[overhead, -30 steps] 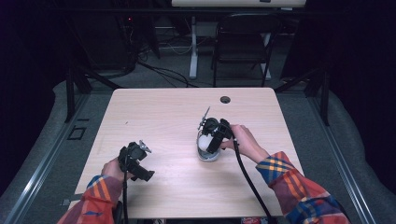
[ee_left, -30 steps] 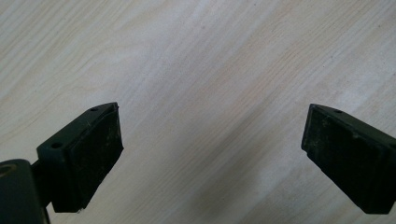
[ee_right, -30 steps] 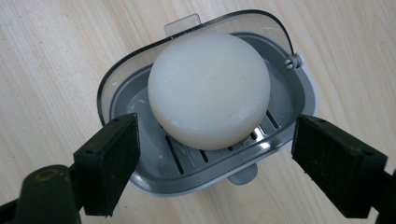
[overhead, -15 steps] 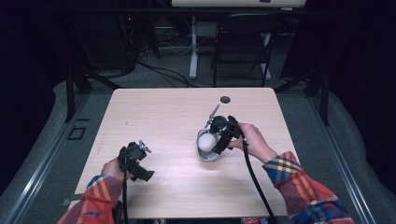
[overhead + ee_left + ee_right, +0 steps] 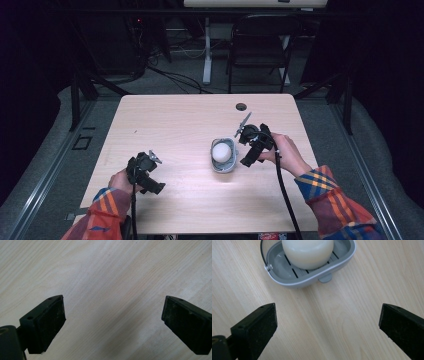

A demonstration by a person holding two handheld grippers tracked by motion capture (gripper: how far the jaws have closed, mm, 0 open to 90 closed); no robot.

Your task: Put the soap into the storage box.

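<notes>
Pale wood table (image 5: 165, 125) bears grey slotted dish (image 5: 287, 272) holding round cream soap (image 5: 308, 251).

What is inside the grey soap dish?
A round white soap bar sits in the grey soap dish, resting on its slotted floor. The slots directly beneath the bar are covered, so whatever lies under it cannot be seen.

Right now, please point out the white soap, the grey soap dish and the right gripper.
white soap (image 5: 307, 253), right gripper view, its rounded front.
grey soap dish (image 5: 299, 283), right gripper view, its near rim.
right gripper (image 5: 246, 161), high view, between its open fingertips.
</notes>
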